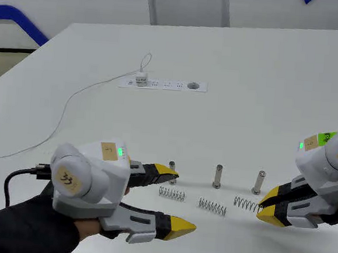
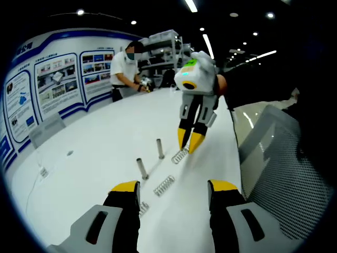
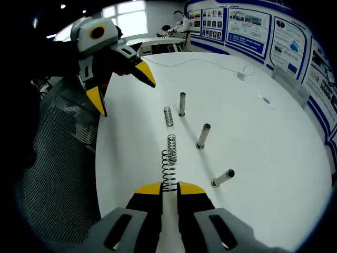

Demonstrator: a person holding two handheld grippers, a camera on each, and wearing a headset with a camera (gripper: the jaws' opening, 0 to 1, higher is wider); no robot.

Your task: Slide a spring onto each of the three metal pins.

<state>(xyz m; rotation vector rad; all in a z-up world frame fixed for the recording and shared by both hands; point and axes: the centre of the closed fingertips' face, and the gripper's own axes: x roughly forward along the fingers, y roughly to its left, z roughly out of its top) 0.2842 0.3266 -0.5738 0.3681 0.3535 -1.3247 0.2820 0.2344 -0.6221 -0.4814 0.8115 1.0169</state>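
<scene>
Nearest the tabletop's (image 1: 266,81) front edge, left gripper (image 1: 182,201): jaws spread, nothing between them. Right gripper (image 1: 263,208): jaws pinching one end of the right spring (image 1: 246,203). Middle spring (image 1: 212,206) and left spring (image 1: 172,193) lie flat. Just behind them, three pins (image 1: 218,176) stand upright in a row. Toward the far edge, socket panel (image 1: 163,84).

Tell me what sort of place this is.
Probably a company showroom or demo lab: blue-trimmed display boards line the wall, and a mesh office chair stands at a long white table.
</scene>
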